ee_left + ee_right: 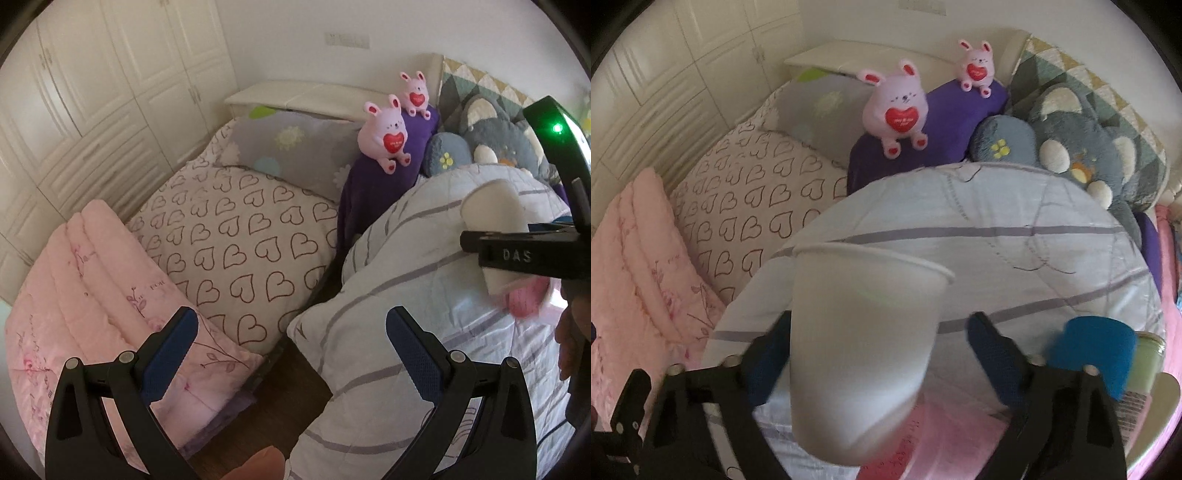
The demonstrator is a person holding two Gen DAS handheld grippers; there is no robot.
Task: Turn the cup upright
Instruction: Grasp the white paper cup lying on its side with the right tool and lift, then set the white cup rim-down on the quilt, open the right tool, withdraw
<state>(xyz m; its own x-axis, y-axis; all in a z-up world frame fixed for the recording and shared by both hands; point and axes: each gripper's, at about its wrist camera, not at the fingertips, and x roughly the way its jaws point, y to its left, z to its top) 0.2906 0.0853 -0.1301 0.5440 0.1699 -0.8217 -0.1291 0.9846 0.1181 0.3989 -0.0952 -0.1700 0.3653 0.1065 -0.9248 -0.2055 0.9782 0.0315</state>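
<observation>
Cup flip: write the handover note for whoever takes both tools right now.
Left tool: open, empty, off to the side over the bedding.
Right tool: fingers straddle the white cup; a gap shows on one side, so grip is unclear.
Cup: tilted over the striped duvet, rim pointing away from the right wrist camera; blurred.
Done: cup reached.
Left: probably secure it, turn it rim-up, stand it, release.

White paper cup (864,332), rim away, between the right tool's fingers.
</observation>
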